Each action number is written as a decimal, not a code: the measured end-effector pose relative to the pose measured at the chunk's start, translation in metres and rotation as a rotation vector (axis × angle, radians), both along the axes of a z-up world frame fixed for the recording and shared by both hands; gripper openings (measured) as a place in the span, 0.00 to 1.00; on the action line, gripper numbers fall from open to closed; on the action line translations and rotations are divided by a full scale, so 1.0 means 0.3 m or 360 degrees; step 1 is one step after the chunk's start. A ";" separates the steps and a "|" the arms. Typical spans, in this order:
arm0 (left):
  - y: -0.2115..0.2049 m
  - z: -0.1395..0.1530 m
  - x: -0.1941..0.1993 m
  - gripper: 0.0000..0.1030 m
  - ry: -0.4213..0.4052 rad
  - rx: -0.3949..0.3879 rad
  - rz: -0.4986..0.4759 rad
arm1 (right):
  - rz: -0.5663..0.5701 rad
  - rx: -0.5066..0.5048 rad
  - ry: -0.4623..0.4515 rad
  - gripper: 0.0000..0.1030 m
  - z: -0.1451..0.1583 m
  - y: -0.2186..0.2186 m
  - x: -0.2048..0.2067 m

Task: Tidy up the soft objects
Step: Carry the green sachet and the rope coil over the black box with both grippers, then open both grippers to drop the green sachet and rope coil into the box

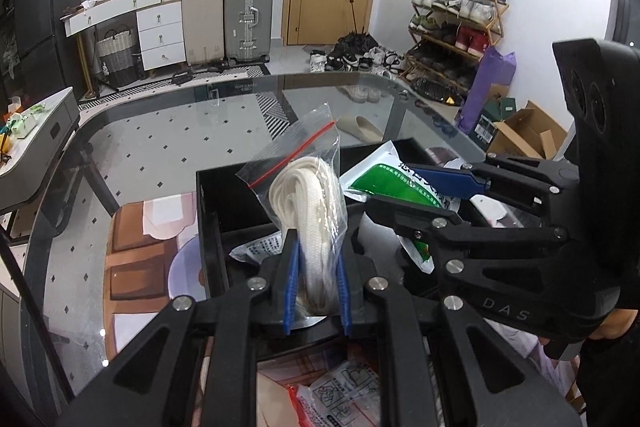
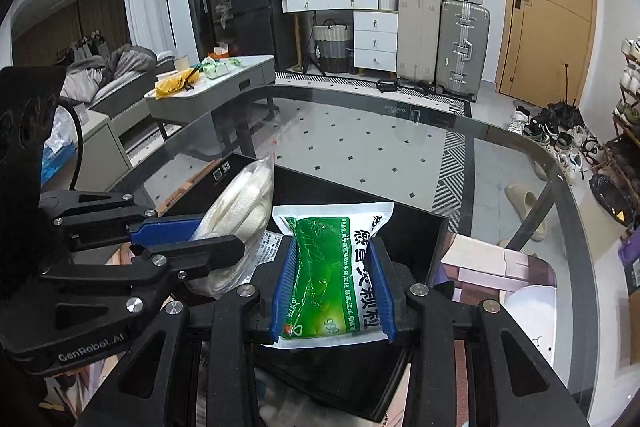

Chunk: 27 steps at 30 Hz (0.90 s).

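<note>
My left gripper [image 1: 316, 259] is shut on a clear zip bag of white cord [image 1: 310, 195], held upright over a black box [image 1: 208, 223] on the glass table. In the right wrist view the same bag [image 2: 244, 211] and left gripper [image 2: 208, 239] show at the left. My right gripper [image 2: 334, 267] is shut on a green and white pouch [image 2: 332, 259], also above the black box [image 2: 424, 239]. From the left wrist view, the right gripper [image 1: 420, 195] and its pouch [image 1: 384, 179] sit just right of the bag.
A printed white packet [image 1: 260, 247] lies inside the box. More packets [image 1: 344, 391] lie below the table near me. The glass table [image 2: 400, 131] stretches ahead, its curved edge [image 2: 560, 163] at the right. Suitcases, drawers and a shoe rack stand far off.
</note>
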<state>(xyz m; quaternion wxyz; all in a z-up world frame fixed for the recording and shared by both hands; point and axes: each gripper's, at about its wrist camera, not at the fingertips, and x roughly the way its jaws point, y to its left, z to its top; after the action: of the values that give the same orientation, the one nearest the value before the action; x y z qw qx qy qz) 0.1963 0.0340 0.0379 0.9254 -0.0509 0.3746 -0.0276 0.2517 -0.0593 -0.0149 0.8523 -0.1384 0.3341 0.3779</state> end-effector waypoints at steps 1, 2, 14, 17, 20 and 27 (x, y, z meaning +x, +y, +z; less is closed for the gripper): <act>0.001 -0.002 0.005 0.14 0.0007 0.0003 0.0003 | 0.0002 -0.0014 -0.0003 0.35 -0.004 0.008 0.001; 0.000 -0.009 0.005 0.14 0.0013 0.0000 0.0006 | 0.0004 -0.0030 -0.0009 0.35 -0.010 0.015 0.004; 0.035 -0.002 -0.026 0.47 0.0019 -0.0088 0.0031 | -0.0027 0.0016 -0.0103 0.51 0.016 -0.016 -0.017; 0.047 0.023 -0.064 0.49 -0.0019 -0.0130 0.0033 | -0.0064 0.0057 -0.0126 0.64 0.054 -0.064 -0.050; 0.056 0.035 -0.097 0.55 -0.0034 -0.0158 0.0048 | -0.0092 0.0103 -0.0140 0.89 0.084 -0.110 -0.084; 0.084 0.063 -0.224 1.00 -0.0205 -0.0179 0.0135 | -0.0205 0.0181 -0.0098 0.99 0.098 -0.218 -0.171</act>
<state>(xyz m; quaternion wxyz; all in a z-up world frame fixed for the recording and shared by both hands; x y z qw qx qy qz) 0.1293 0.0593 0.0569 0.9435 -0.1167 0.3098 -0.0126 0.2005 -0.1248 0.0145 0.8911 -0.0795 0.2941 0.3363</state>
